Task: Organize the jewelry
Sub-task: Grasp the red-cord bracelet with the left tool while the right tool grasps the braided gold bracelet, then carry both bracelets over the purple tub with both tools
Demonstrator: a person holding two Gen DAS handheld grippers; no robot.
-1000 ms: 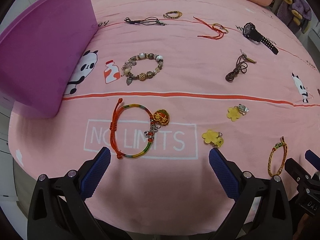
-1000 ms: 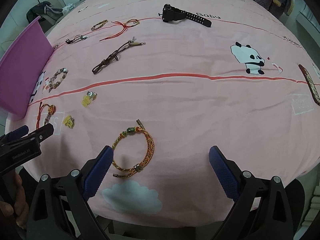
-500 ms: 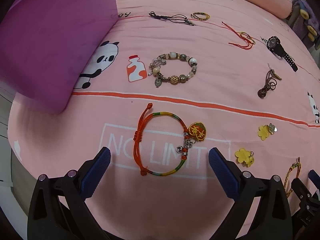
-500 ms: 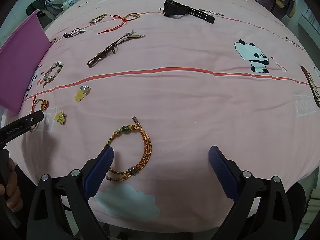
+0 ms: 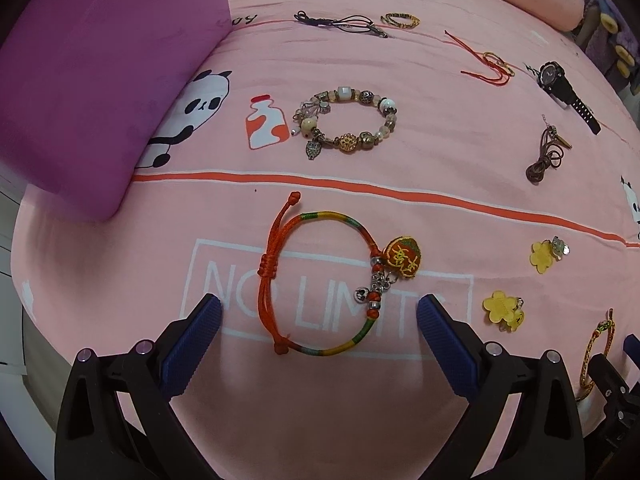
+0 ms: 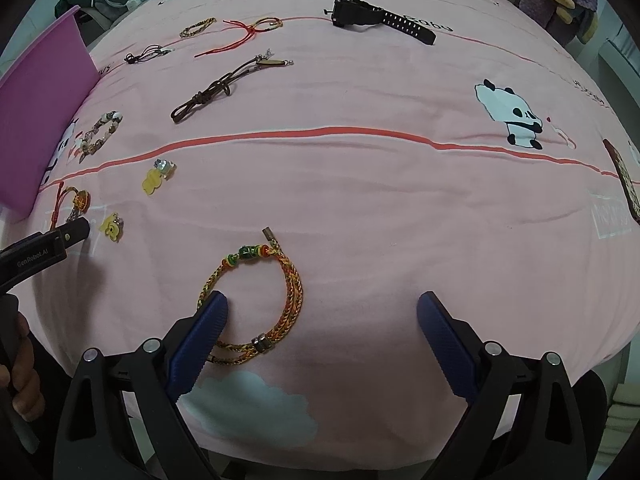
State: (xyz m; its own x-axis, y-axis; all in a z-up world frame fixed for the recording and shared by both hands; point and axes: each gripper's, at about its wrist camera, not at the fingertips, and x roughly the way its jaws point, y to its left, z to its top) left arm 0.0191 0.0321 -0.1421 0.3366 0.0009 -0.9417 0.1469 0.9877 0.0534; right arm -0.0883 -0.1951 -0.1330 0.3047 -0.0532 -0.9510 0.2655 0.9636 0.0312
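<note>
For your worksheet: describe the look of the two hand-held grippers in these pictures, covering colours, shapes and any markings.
Both look alike. The left hand-held gripper and the right hand-held gripper each have black angular arms with silver round screws, tipped by dark blue ribbed pads. Seen from the right wrist view, the left one's black side carries white lettering, "GenRobot.AI". No cables or sleeves show.

An orange-red knotted cord bracelet with multicoloured wrapping and embroidered charm [image 5: 320, 282] and a gold-orange braided cord bracelet with green bead [image 6: 256, 300] lie flat, well apart, on the pink panda-print bedsheet [image 6: 380, 200].

Open pink bedsheet [image 6: 400, 208] lies right of the braided bracelet [image 6: 256, 304]; the purple box [image 5: 100, 80] blocks the left.
</note>
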